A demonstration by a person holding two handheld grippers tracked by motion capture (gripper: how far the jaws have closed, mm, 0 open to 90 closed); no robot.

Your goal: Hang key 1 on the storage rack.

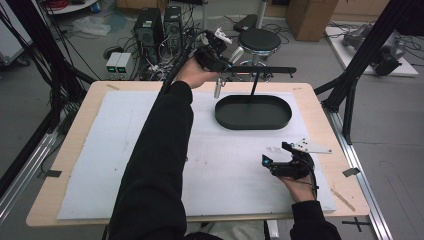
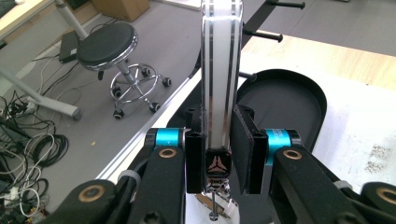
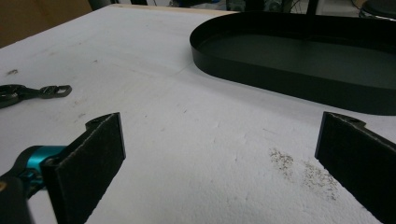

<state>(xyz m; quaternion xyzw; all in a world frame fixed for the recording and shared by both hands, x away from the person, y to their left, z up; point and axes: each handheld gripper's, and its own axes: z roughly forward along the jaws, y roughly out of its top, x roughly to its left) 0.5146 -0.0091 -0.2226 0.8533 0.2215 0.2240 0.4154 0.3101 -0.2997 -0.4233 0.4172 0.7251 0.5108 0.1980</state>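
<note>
My left gripper (image 1: 220, 62) is held up over the table's far edge, shut on a white and silver strap (image 2: 222, 56). The strap stands upright between the pads (image 2: 196, 154), and its lower end (image 1: 218, 87) hangs below the hand. Just right of it stands a black oval tray (image 1: 253, 112) with a thin post (image 1: 254, 86) and a crossbar (image 1: 265, 70) of pegs. The tray (image 2: 280, 100) lies beyond the jaws in the left gripper view. My right gripper (image 1: 276, 153) rests low at the front right, open, with bare mat between its pads (image 3: 100, 154).
A white foam mat (image 1: 125, 150) covers most of the wooden table. A dark metal clasp (image 3: 28, 92) lies on the mat to the left in the right gripper view. A black stool (image 1: 258, 40), computer towers (image 1: 159, 27) and cables stand on the floor behind.
</note>
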